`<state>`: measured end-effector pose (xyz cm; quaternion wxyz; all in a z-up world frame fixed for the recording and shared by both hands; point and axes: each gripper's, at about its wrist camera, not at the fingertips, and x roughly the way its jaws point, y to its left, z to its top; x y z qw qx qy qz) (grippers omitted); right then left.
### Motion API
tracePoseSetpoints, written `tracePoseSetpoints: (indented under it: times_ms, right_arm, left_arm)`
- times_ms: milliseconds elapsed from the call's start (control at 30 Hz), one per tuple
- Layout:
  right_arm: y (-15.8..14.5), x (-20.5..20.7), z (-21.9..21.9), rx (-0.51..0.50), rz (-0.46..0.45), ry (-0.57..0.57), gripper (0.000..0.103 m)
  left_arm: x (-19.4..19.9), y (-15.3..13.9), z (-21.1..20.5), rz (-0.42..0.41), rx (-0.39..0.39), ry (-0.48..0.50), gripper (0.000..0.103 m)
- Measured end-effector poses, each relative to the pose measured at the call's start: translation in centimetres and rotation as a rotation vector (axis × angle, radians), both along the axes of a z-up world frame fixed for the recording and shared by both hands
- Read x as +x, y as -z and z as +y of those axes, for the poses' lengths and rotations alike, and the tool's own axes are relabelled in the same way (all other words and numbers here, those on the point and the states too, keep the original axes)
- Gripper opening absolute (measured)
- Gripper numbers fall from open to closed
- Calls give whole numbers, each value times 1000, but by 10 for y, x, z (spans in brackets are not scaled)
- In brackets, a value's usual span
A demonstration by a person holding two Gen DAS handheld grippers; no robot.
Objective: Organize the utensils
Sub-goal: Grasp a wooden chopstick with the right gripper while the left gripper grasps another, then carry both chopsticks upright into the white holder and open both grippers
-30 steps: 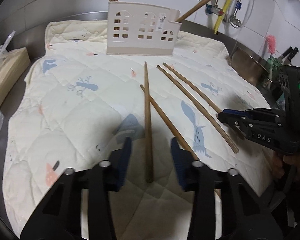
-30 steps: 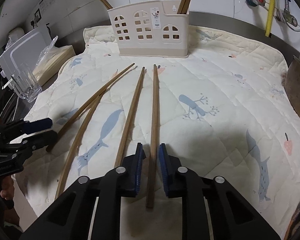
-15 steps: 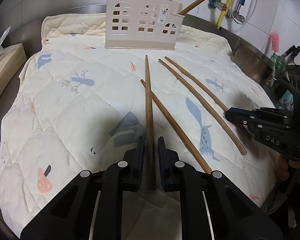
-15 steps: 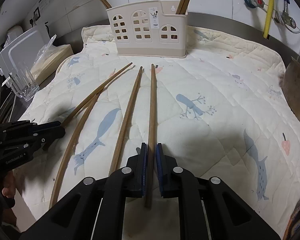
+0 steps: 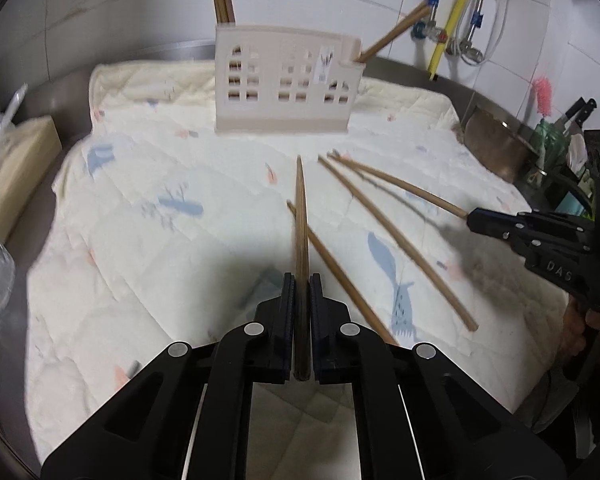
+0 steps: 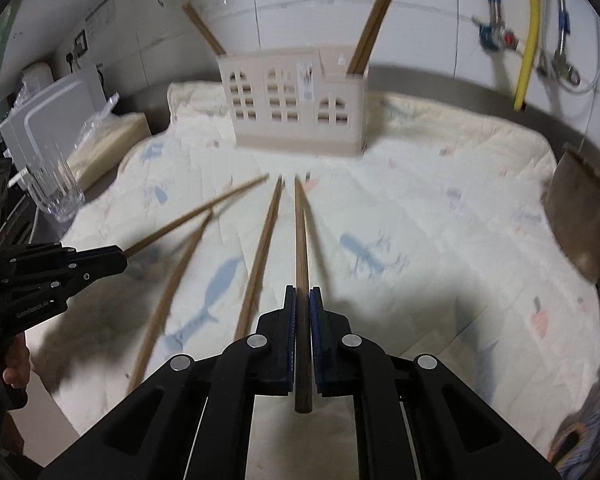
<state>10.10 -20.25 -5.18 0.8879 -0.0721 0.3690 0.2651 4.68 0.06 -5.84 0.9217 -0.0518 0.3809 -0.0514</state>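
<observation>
both claws clamped, left claw (image 5: 300, 280) and right claw (image 6: 302, 292) each on a brown wooden chopstick (image 5: 300, 216) pointing lengthwise at the beige plastic holder (image 5: 284, 86) straight ahead of me.

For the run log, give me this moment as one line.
left gripper: shut on chopstick | right gripper: shut on another | two on quilt
</observation>
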Motion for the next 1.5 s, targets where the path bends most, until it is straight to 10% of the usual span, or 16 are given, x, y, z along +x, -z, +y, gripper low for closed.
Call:
tracePoseSetpoints:
  times_ms: [1500]
  right_arm:
    - [-220,102,12,113,-294,-68,7]
  left_arm:
    - [125,-259,17,-454,124,47,6]
